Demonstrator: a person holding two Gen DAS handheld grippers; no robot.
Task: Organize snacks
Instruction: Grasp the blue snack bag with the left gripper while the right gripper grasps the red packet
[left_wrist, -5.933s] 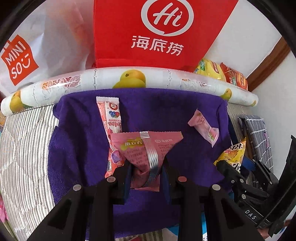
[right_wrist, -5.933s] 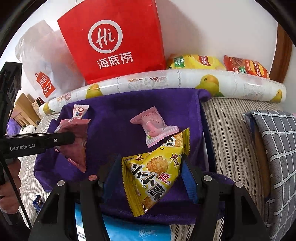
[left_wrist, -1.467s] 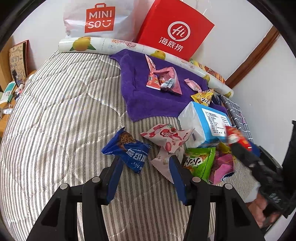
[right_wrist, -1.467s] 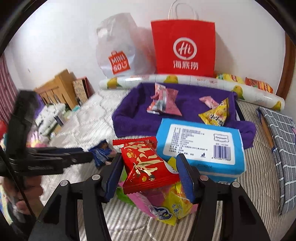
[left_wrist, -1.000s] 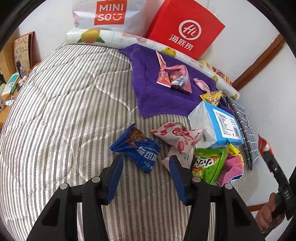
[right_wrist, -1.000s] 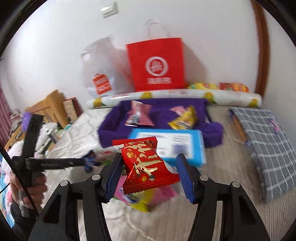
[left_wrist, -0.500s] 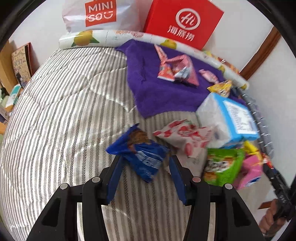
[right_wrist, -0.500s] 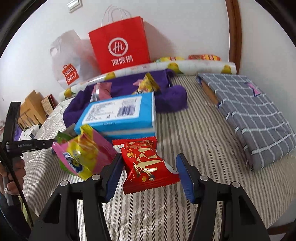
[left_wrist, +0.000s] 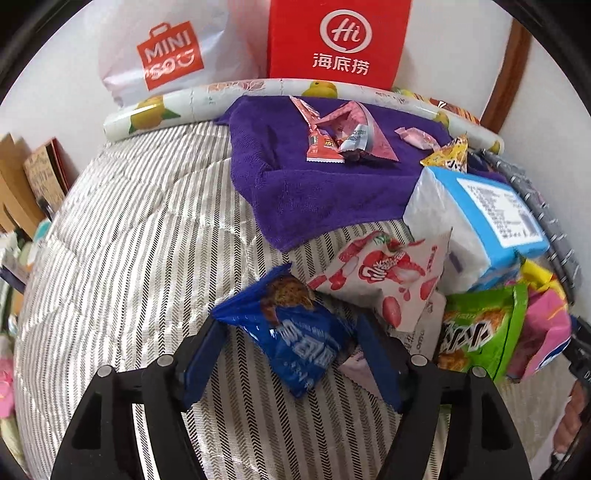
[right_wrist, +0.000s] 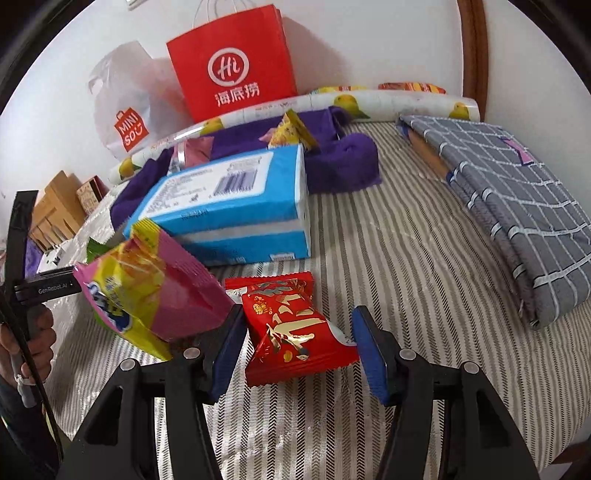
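We are spreading our left gripper (left_wrist: 288, 354) wider around the blue snack packet (left_wrist: 295, 332) on the striped bedcover (left_wrist: 129, 258); light, crinkly, best pinched mid-body. Our right gripper (right_wrist: 297, 343) is holding the red packet (right_wrist: 291, 328).

A blue snack packet (left_wrist: 295, 332) lies on the striped bed (left_wrist: 129, 240), beside a white strawberry-print packet (left_wrist: 384, 273). A red packet (right_wrist: 295, 328) lies near a pink-yellow bag (right_wrist: 147, 284).
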